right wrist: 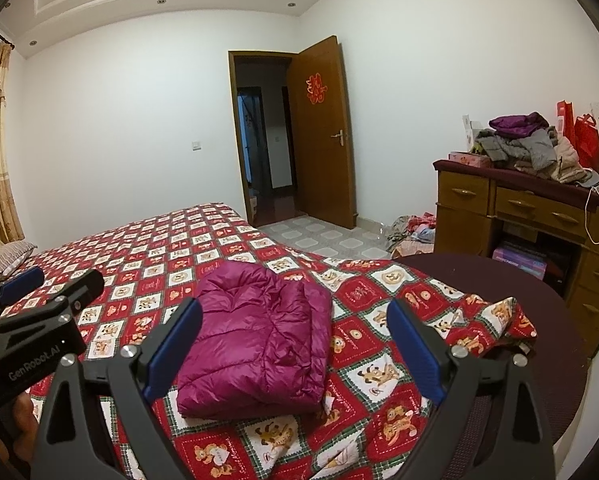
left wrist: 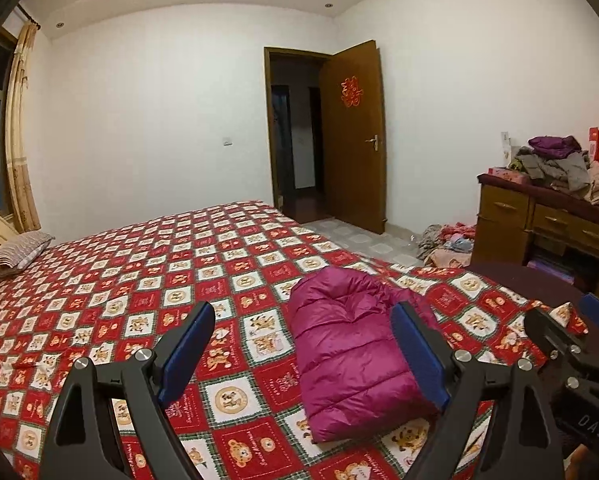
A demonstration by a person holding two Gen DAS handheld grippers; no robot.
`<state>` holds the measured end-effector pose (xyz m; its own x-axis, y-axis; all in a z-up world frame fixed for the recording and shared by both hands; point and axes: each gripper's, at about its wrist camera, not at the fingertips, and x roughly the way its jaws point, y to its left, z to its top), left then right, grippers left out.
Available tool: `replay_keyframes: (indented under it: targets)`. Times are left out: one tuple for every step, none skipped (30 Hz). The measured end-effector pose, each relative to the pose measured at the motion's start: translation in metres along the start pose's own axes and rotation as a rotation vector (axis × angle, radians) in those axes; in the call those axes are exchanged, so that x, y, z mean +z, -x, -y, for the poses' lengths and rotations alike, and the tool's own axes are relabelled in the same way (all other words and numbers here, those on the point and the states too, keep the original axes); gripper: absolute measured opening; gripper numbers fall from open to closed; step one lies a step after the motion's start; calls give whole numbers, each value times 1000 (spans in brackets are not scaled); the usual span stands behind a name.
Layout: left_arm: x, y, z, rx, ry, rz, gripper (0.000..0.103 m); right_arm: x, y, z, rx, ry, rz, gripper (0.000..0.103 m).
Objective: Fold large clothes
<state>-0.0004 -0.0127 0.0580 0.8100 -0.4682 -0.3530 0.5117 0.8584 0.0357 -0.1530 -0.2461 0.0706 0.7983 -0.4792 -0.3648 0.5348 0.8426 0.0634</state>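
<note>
A magenta puffer jacket [left wrist: 349, 350] lies folded into a compact bundle on the red checked bedspread [left wrist: 147, 280]. My left gripper [left wrist: 303, 354] hovers open just short of it, the right blue pad [left wrist: 417, 354] overlapping the jacket's right side in the picture. In the right wrist view the same jacket [right wrist: 259, 340] sits between and beyond the open right gripper [right wrist: 293, 352], nothing pinched between its pads. Each gripper shows at the edge of the other's view: the right gripper [left wrist: 571, 340] and the left gripper [right wrist: 39, 292].
A wooden dresser [right wrist: 519, 208] piled with clothes [right wrist: 531, 144] stands at the right. More clothes lie on the tiled floor [right wrist: 411, 228] beside it. A pillow [left wrist: 17, 254] rests at the bed's far left. The door [right wrist: 323, 132] stands open.
</note>
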Motion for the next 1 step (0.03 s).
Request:
replay_keyframes:
  targets:
    - [0, -3, -1, 4, 4, -10, 90, -1, -1, 0, -6, 0, -2, 97]
